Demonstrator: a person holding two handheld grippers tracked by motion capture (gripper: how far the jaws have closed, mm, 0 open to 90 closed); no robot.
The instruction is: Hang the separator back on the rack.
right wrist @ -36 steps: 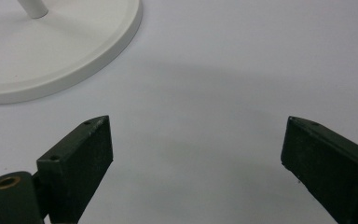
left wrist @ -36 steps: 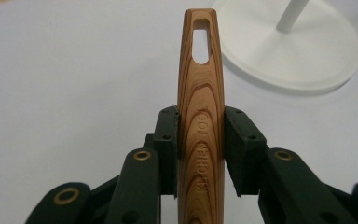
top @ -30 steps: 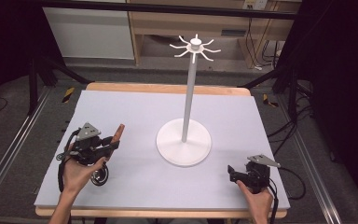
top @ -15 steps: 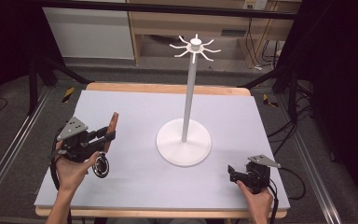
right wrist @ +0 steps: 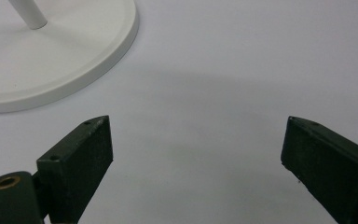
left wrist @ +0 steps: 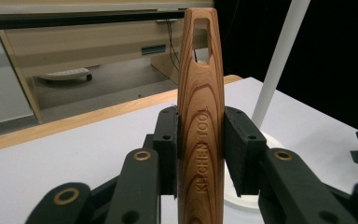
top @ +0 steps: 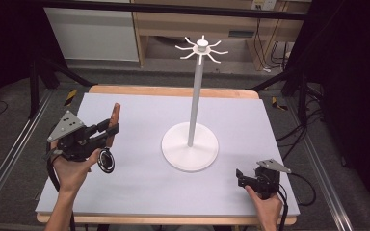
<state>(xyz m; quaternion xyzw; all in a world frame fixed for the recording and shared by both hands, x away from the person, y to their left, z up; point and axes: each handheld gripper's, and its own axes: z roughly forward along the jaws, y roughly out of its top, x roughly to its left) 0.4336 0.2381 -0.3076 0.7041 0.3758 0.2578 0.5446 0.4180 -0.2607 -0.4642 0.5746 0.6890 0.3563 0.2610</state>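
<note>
The left hand-held gripper (top: 110, 129) is clamped on a wooden handle (top: 114, 119), which reads "KITCHEN TOOL" in the left gripper view. There the handle (left wrist: 200, 135) stands upright between the two black pads (left wrist: 168, 149), both pressed flat against its sides, and its slotted end rises well above the jaw tips. In the high view the handle points away from the person, up and beyond this hand-held gripper, clear of the bench (top: 139, 192). The person's left hand (top: 72, 168) grips the body from below, and the grey plate sits on top, on the side away from the stand.

The white stand (top: 190, 147) is to the right of the left hand-held gripper and somewhat farther from the person, well apart from it. Its round base lies flat on the bench, its post rises straight, and a ring of hooks (top: 201, 48) crowns the top, high above the wooden handle. In the left gripper view the post (left wrist: 279, 60) slants up behind the right jaw.

The right hand-held gripper (top: 241, 177) rests low at the near right of the bench, held by the right hand (top: 265, 204). Its jaws stand wide apart with nothing between them; in the right gripper view only bare bench lies between the pads (right wrist: 81, 163), and the stand's base (right wrist: 74, 56) sits ahead and to the left, near but not touching.
</note>
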